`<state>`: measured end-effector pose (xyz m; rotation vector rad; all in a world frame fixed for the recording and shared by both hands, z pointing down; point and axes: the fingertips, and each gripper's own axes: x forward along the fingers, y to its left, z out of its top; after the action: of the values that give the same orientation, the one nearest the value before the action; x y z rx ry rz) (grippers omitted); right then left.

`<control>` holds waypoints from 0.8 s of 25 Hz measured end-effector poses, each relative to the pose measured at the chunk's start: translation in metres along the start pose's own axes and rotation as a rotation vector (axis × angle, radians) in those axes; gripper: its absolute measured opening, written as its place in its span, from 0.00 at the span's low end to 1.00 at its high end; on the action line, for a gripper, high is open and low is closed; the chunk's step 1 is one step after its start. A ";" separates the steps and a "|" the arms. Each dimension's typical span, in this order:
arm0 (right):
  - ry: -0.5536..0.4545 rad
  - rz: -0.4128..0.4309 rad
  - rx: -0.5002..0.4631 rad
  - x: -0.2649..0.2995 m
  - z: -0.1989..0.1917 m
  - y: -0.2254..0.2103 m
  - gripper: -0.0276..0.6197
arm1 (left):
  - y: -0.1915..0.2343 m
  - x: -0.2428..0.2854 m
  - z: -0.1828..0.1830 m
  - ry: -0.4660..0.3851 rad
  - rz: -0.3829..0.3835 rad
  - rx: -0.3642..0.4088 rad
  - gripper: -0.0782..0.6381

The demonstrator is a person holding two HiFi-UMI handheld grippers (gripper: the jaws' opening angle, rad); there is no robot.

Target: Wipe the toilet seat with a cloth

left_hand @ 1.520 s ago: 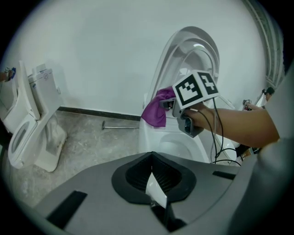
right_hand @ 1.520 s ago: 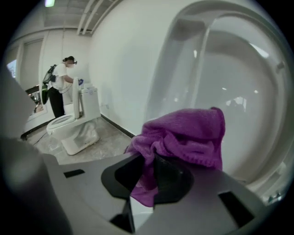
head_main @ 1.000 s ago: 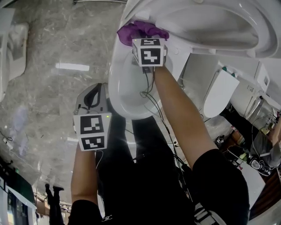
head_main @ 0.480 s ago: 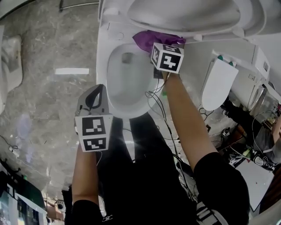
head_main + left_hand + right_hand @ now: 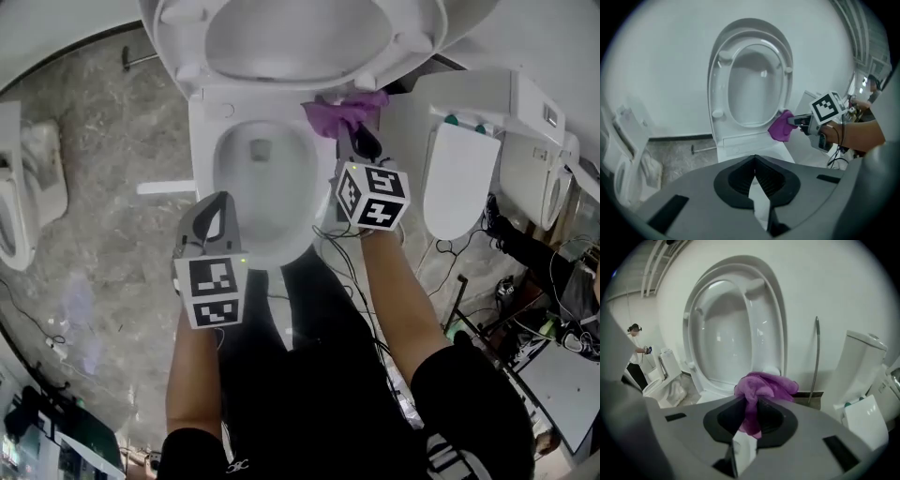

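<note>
Head view with the two gripper views. My right gripper (image 5: 354, 131), right of centre, has its fingers clenched on the purple cloth (image 5: 342, 108). In the right gripper view the fabric bunches above the tips and a fold hangs down between them. The cloth is at the lower right edge of the raised toilet seat (image 5: 183, 42), above the rear right corner of the bowl (image 5: 202, 155); whether it touches the seat cannot be told. My left gripper (image 5: 216, 202), left of centre, has its fingers clenched together on nothing and overlaps the bowl's left rim, well apart from the cloth. The seat stands upright with its underside bumpers facing me. Grey marbled floor (image 5: 94, 216) lies at the left, and a second toilet (image 5: 459, 183) stands at the right.
</note>
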<state>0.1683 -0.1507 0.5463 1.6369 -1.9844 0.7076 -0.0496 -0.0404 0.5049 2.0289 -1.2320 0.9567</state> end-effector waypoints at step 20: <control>-0.104 0.130 0.114 -0.185 0.134 -0.029 0.14 | -0.064 -0.115 0.324 -0.243 0.116 0.896 0.24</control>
<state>0.2254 -0.1056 0.3280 1.6513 -2.1766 0.8114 0.0619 -0.2056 0.2173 2.8390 -1.1557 1.5473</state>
